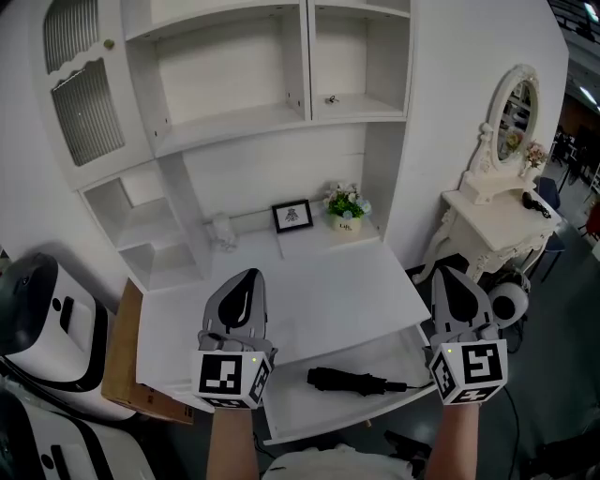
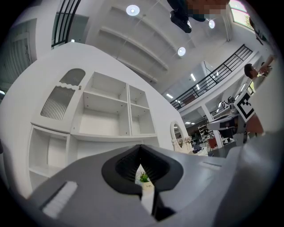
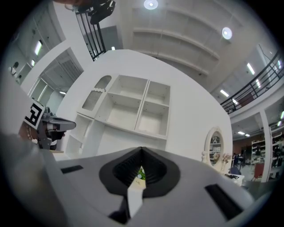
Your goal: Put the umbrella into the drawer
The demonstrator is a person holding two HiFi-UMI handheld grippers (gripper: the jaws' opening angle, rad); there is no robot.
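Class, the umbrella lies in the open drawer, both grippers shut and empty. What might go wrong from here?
1. The drawer stands open; pushed carelessly, the umbrella might roll or snag under the desktop.
2. The left gripper and right gripper are shut, so they may slip off the drawer's front edge when pushing it.

The right gripper [image 3: 141, 155] has its jaws together with nothing held. A thin slit between the pads shows a bit of green plant [image 3: 140, 172] far behind. Beyond stands a white shelf unit [image 3: 133, 111] with open compartments. To the far right is an oval mirror [image 3: 215, 144] in a white frame. At the left edge is the left gripper [image 3: 66, 125], and above are round ceiling lights [image 3: 151, 4].
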